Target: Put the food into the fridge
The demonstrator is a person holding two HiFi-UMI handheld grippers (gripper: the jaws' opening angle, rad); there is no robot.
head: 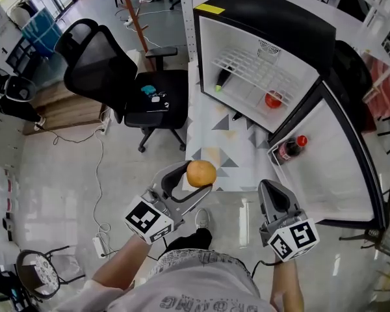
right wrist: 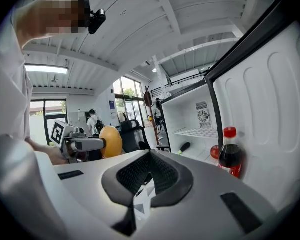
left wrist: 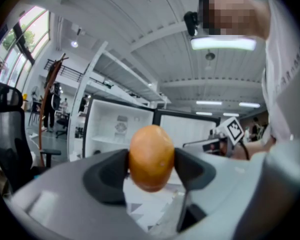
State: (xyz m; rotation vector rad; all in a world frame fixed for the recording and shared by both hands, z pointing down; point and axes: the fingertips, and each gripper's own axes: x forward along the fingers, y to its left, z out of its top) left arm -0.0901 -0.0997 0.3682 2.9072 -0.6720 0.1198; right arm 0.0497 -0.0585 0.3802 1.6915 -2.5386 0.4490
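An orange fruit point(head: 201, 173) is held between the jaws of my left gripper point(head: 198, 175), above the floor in front of the open fridge point(head: 260, 31). In the left gripper view the orange point(left wrist: 151, 156) fills the gap between the dark pads point(left wrist: 107, 176). My right gripper point(head: 272, 190) hangs beside it to the right, jaws together and empty; its pads point(right wrist: 140, 171) meet in its own view. Inside the fridge lie a dark bottle point(head: 222, 78) and a red round item point(head: 273, 99). A cola bottle point(head: 291, 148) stands in the door shelf.
The fridge door point(head: 341, 174) swings wide open to the right. A black office chair point(head: 117, 77) stands left of the fridge. A patterned mat point(head: 214, 145) lies before the fridge. A power strip point(head: 101, 244) and cable trail on the floor at left.
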